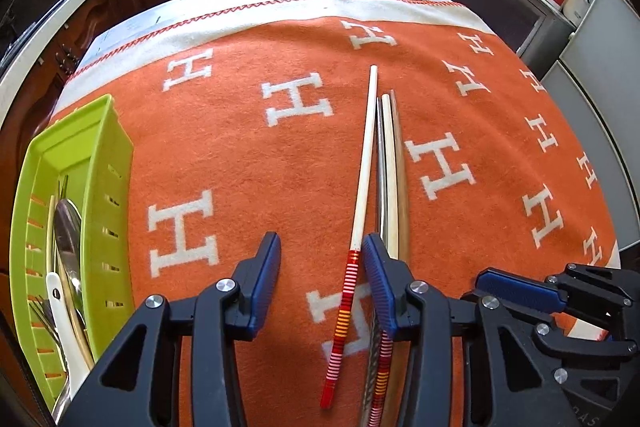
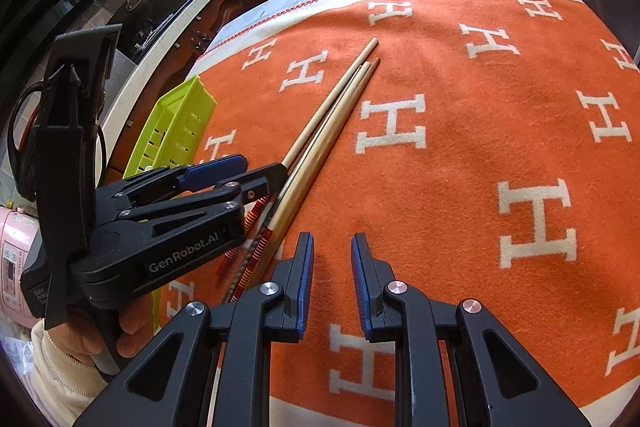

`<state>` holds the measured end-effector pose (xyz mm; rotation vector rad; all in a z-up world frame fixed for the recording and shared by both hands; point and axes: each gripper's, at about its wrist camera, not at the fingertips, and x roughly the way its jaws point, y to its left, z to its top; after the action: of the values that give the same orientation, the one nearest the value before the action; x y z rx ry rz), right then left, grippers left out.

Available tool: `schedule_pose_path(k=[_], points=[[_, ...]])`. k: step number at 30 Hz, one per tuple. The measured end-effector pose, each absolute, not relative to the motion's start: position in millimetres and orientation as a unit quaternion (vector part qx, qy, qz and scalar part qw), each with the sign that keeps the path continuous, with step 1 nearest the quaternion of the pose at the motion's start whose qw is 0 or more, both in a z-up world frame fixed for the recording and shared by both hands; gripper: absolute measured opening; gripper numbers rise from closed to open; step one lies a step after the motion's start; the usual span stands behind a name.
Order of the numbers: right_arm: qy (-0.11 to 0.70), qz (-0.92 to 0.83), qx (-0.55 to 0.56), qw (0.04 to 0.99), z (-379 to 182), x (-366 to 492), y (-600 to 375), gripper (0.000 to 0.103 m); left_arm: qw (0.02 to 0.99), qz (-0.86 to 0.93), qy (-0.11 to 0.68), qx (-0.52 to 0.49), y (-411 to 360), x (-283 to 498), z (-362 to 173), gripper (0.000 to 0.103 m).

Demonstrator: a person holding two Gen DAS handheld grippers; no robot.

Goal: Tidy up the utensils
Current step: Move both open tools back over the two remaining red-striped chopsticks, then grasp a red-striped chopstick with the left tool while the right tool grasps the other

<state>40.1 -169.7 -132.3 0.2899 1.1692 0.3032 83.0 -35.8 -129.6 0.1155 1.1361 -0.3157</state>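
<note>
Chopsticks [image 1: 362, 167] pale-shafted, red-striped at handles, lying on orange blanket [image 1: 240, 155].

On the side of my left gripper [image 2: 256, 183], white lettering reads "GenRobot.AI". The orange blanket [image 2: 460, 155] under my grippers carries a repeated large white letter "H" across its whole surface. A small white label near that gripper's rear is too blurred to read.

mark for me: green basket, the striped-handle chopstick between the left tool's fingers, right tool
green basket [image 1: 120, 163]: left wrist view, slotted side wall.
striped-handle chopstick [image 1: 366, 155]: left wrist view, pale shaft.
right tool [image 2: 332, 283]: right wrist view, gap between its fingertips.
</note>
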Motion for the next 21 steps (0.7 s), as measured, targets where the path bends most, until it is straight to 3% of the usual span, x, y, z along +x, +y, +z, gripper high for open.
schedule_pose_path(k=[7,9,10,11,21], points=[[0.549,0.142,0.138,0.812,-132,38,-168,0.019,0.845,-0.132,0.514,0.074,-46,89,-132,0.042],[0.549,0.141,0.139,0.812,-133,38,-168,0.019,0.848,-0.131,0.509,0.068,-45,90,-132,0.027],[0.549,0.140,0.141,0.811,-133,38,-168,0.019,0.849,-0.132,0.507,0.064,-44,90,-132,0.008],[0.550,0.140,0.143,0.811,-133,38,-169,0.019,0.848,-0.133,0.510,0.055,-42,91,-132,0.004],[0.555,0.144,0.157,0.804,-134,60,-153,0.019,0.857,-0.117,0.500,-0.036,-2,79,-110,0.003]])
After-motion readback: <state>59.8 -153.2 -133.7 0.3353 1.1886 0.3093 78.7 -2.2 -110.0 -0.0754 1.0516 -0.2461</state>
